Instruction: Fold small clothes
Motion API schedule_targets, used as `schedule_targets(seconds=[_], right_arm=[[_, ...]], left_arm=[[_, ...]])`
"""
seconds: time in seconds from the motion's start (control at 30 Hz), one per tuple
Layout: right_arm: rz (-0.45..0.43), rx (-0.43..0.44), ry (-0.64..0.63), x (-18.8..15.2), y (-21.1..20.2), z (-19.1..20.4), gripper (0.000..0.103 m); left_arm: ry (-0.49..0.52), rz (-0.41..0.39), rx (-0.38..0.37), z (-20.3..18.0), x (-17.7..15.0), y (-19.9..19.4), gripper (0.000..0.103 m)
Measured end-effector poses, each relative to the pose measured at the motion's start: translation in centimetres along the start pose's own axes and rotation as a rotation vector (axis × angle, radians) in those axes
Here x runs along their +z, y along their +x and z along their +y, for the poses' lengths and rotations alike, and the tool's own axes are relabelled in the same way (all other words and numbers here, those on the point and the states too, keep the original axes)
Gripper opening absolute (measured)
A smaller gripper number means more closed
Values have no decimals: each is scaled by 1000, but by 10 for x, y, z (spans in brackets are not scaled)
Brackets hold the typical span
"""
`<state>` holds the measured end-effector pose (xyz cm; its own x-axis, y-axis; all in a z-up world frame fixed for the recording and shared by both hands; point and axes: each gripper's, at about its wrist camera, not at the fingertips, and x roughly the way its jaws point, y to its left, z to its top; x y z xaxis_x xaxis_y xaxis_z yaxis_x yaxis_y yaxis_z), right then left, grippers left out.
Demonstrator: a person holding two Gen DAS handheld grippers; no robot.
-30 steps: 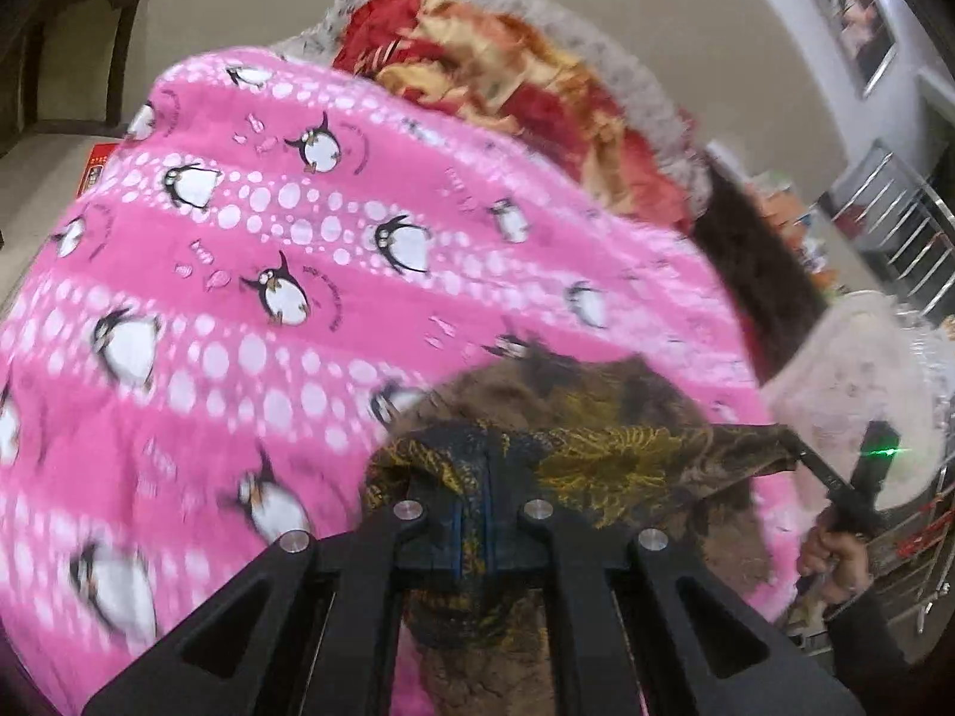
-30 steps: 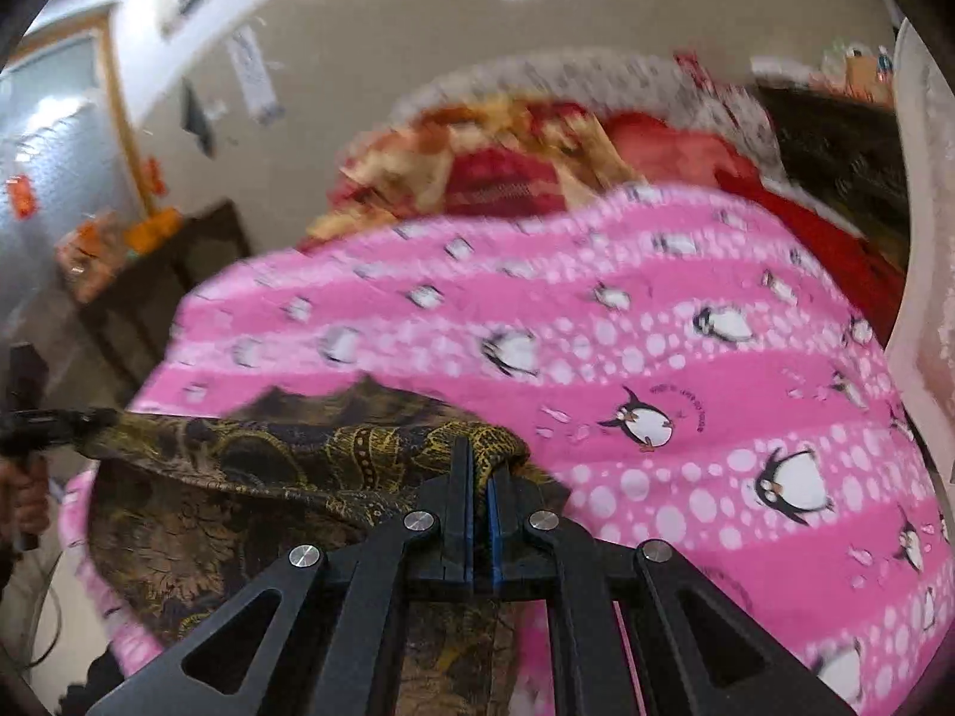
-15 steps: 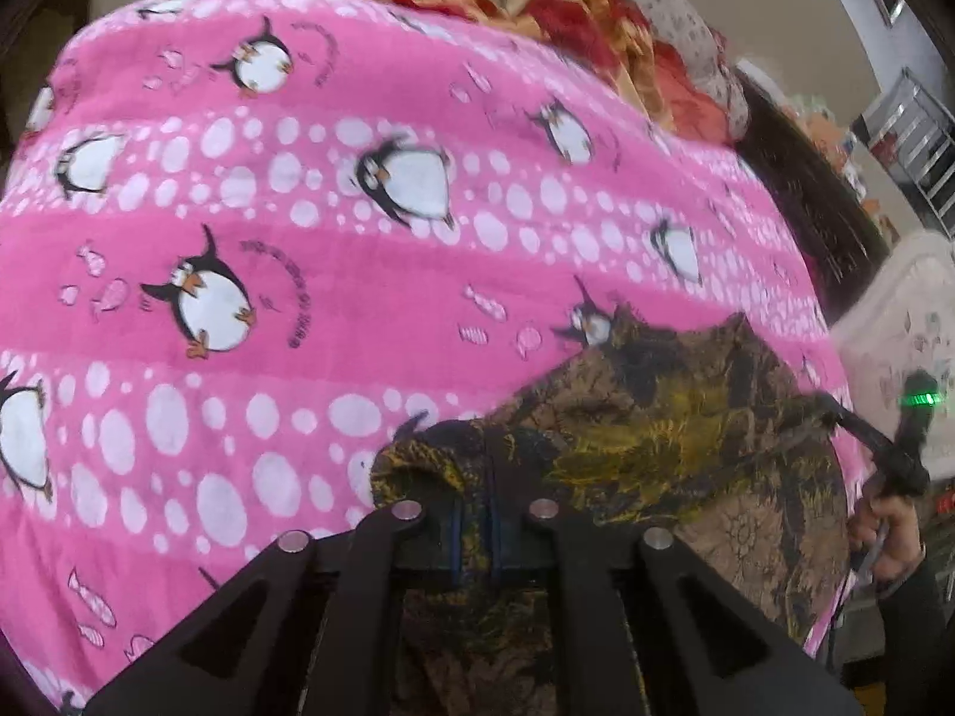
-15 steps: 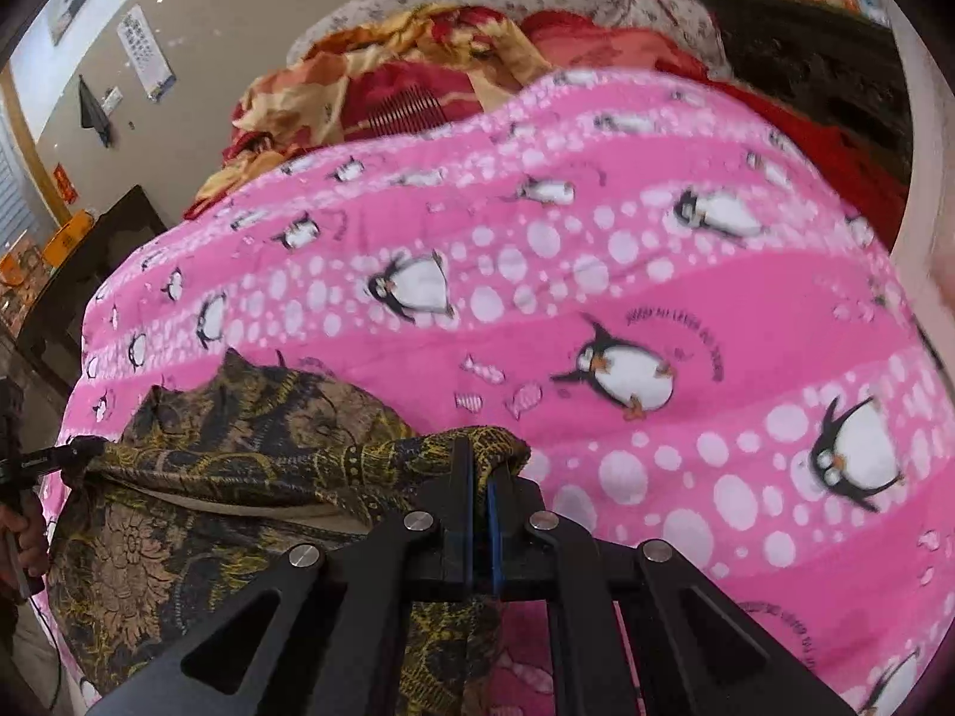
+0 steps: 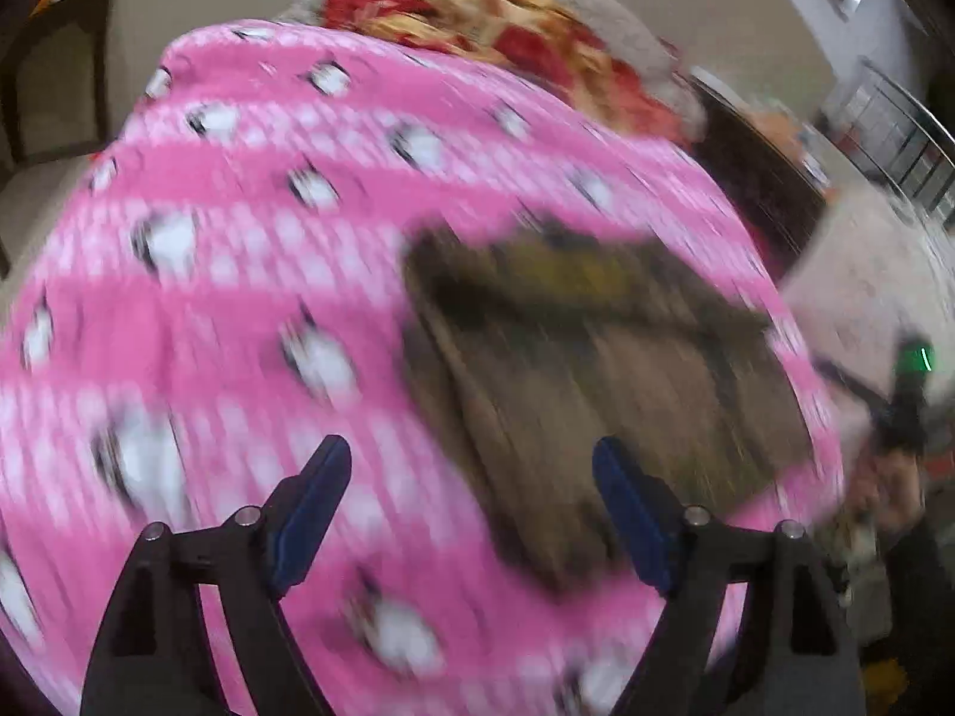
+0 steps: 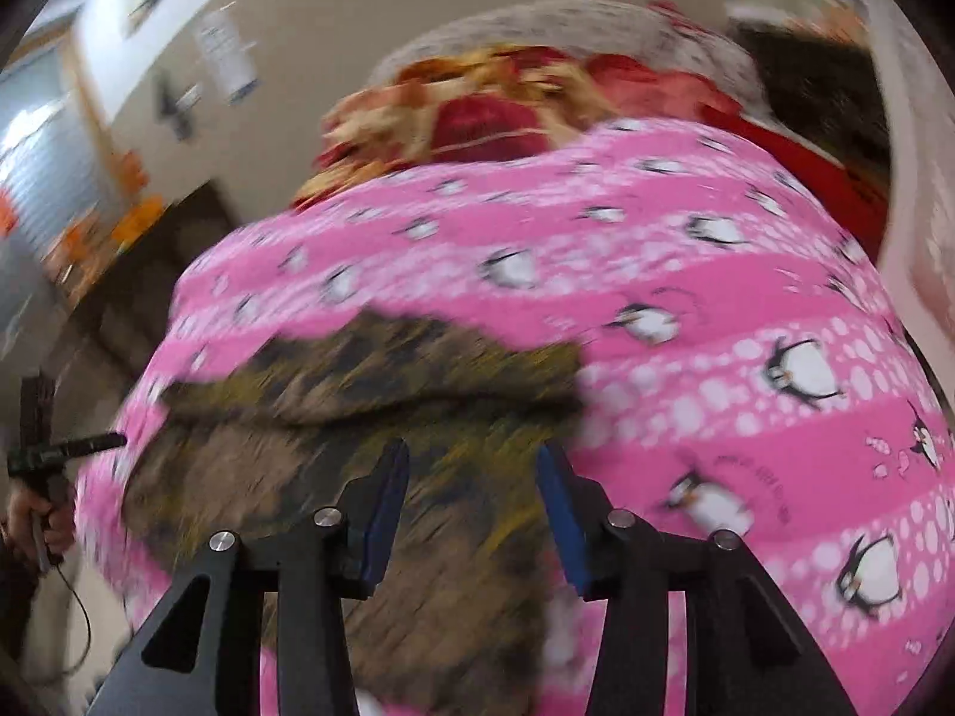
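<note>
Release is the step we judge ourselves at — both claws gape, the left gripper (image 5: 471, 495) and the right gripper (image 6: 471, 507) grasping nothing, while the brown patterned garment (image 5: 597, 370) lies doubled over on the pink penguin blanket (image 5: 250, 274), close to its near edge. Blur hides the creases; next we likely need a fresh pinch on one side edge for another fold.

Bare pink blanket (image 5: 209, 310) left of brown garment (image 5: 597, 382), heaped red quilt (image 5: 495, 18) blocking far edge
</note>
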<state>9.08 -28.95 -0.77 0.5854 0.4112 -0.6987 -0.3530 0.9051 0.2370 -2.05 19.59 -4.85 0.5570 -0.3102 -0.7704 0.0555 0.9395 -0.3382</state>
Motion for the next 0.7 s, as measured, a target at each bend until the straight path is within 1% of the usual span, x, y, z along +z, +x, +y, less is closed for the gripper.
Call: schedule_targets(seconds=[0.03, 0.07, 0.1, 0.13, 0.2, 0.23, 0.27, 0.3, 0.4, 0.47, 0.5, 0.53, 0.6, 0.67, 0.7], right_arm=[[15, 8, -26, -7, 5, 11, 49], [24, 17, -47, -11, 10, 18, 49], [33, 10, -57, -14, 20, 26, 49], [50, 2, -45, -17, 30, 29, 49], [81, 15, 7, -17, 53, 31, 49], [92, -20, 3, -18, 60, 32, 49], [110, -86, -8, -22, 68, 33, 46], [116, -118, -12, -24, 73, 34, 44], [91, -150, -41, -30, 71, 39, 45], [77, -170, -95, -38, 70, 43, 46], [66, -178, -124, -41, 70, 44, 47], [54, -182, -140, -43, 71, 45, 47], [41, -172, -124, -44, 72, 43, 50], [37, -166, -121, -45, 72, 43, 53], [36, -169, -127, -46, 71, 44, 53]], left_arm=[[31, 5, 15, -8, -14, -1, 64], [61, 28, 31, -18, -28, 3, 58], [72, 39, 38, -23, -34, 8, 45], [78, 53, 51, -27, -39, 14, 41], [71, 58, 59, -34, -40, 25, 41], [60, 52, 50, -34, -38, 28, 41], [51, 45, 36, -35, -34, 29, 41], [46, 48, 21, -37, -33, 30, 39], [65, 70, -28, -44, -36, 28, 39], [75, 78, -90, -47, -42, 21, 42], [85, 68, -95, -47, -47, 15, 48], [95, 56, -86, -48, -49, 13, 55], [115, 51, -43, -48, -50, 17, 56], [142, 45, -18, -50, -47, 24, 55], [156, 44, -7, -52, -46, 27, 45]])
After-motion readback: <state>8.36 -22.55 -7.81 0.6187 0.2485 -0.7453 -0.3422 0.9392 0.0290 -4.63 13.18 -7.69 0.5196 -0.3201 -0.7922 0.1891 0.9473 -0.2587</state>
